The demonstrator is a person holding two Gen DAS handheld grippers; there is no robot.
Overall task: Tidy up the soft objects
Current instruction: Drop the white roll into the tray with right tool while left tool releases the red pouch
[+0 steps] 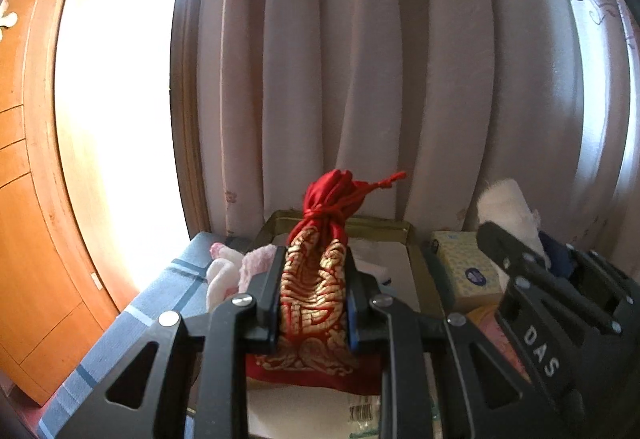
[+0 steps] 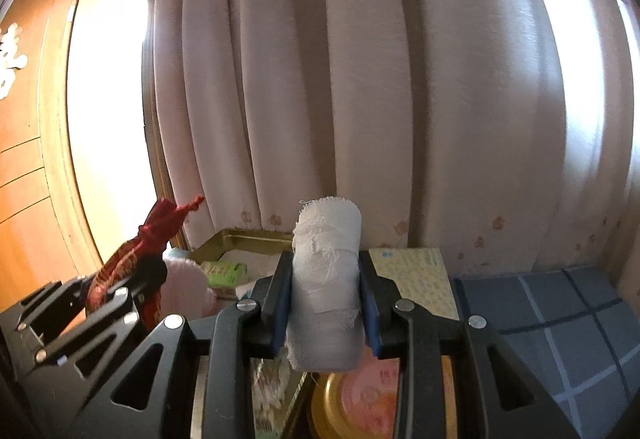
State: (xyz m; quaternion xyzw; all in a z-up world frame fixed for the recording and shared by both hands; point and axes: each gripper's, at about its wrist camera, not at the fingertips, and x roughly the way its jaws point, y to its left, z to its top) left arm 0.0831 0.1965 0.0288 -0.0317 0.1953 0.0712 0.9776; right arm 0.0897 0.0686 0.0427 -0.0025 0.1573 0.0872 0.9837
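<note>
A: Gold metal tin (image 1: 408, 229) sits at centre of the left view, against the curtain (image 1: 360, 59). Its floor looks white, and a green packet (image 2: 224, 272) lies inside it in the right view.

B: Pink cloth (image 1: 256, 263) rests just left of the tin's rim. A yellow box (image 1: 464, 267) stands to the tin's right.

A: At the bottom of the right view a round gold tin (image 2: 356, 407) shows a pink face; I cannot tell what it holds.

B: Room? The curtain closes the back. The blue checked cover (image 2: 560, 323) lies bare at lower right of the right view, and its edge drops away at lower left of the left view.

A: Left claw (image 1: 314, 279) is clenched on the red pouch (image 1: 316, 271), pads pressing both sides, the tied neck upright above the fingers.

B: Right claw (image 2: 326, 287) grips the white roll (image 2: 326, 279), upright between the pads, frayed edges showing. Both things are held up in front of the curtain.
</note>
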